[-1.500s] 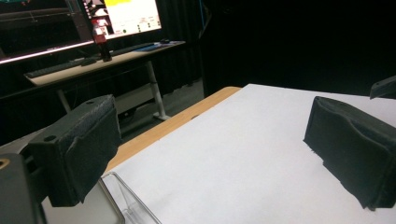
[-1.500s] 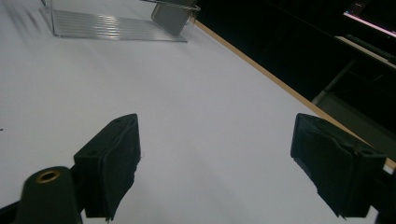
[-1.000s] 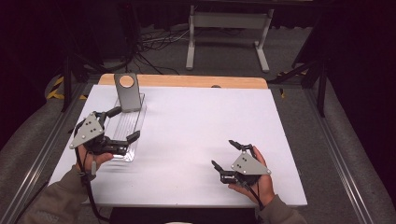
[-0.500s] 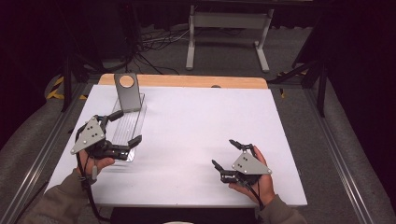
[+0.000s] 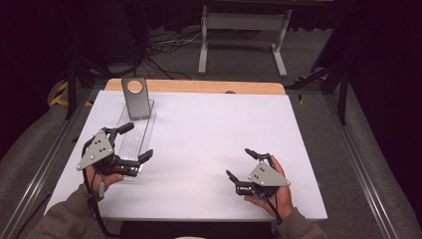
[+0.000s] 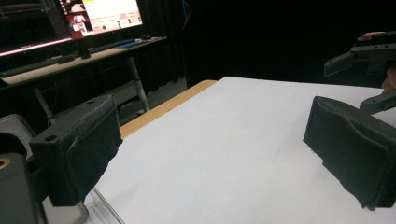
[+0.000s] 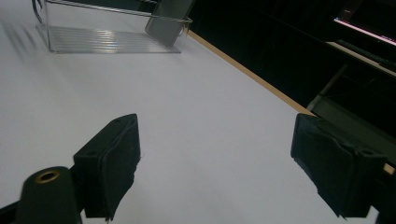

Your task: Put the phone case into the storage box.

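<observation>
The left gripper (image 5: 133, 144), jaws apart and empty, straddled the clear tray's (image 5: 134, 137) near end; the right gripper (image 5: 242, 167), likewise apart, sat well away.

Bright overhead light washes my white table (image 5: 214, 134) evenly, while everything past its edges sinks into near black. Shadows are faint. My gripper views look soft and grainy, the near jaws blurred.

Right gripper view: the clear tray (image 7: 112, 32) is cut off at the upper left frame edge. Left gripper view: monitor (image 6: 105, 14) text at upper left is too small to read.
</observation>
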`<move>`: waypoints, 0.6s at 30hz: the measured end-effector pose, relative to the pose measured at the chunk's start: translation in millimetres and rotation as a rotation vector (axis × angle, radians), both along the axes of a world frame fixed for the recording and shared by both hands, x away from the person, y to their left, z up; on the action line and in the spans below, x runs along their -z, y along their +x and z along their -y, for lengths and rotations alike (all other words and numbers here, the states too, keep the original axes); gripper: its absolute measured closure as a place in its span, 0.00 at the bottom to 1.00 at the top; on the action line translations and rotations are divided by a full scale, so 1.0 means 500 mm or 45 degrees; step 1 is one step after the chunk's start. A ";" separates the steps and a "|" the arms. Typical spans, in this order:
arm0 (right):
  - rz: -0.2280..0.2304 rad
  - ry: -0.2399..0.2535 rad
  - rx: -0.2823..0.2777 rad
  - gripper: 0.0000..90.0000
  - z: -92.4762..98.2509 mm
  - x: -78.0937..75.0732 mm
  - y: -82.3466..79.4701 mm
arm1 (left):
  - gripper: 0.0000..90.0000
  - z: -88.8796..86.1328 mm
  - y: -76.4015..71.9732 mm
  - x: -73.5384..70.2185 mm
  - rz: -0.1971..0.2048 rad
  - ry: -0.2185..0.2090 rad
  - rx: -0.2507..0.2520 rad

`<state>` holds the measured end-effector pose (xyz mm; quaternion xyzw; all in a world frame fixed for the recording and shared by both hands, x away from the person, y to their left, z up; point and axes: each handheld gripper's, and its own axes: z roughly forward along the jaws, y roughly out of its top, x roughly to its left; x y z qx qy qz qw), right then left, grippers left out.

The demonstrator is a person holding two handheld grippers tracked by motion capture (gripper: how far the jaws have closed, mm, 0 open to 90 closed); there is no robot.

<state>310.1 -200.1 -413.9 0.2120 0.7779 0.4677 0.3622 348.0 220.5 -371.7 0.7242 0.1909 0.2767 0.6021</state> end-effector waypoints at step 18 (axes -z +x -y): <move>0.004 0.005 -0.008 0.19 0.001 -0.002 -0.002 | 0.05 0.018 -0.016 0.019 -0.021 0.024 0.021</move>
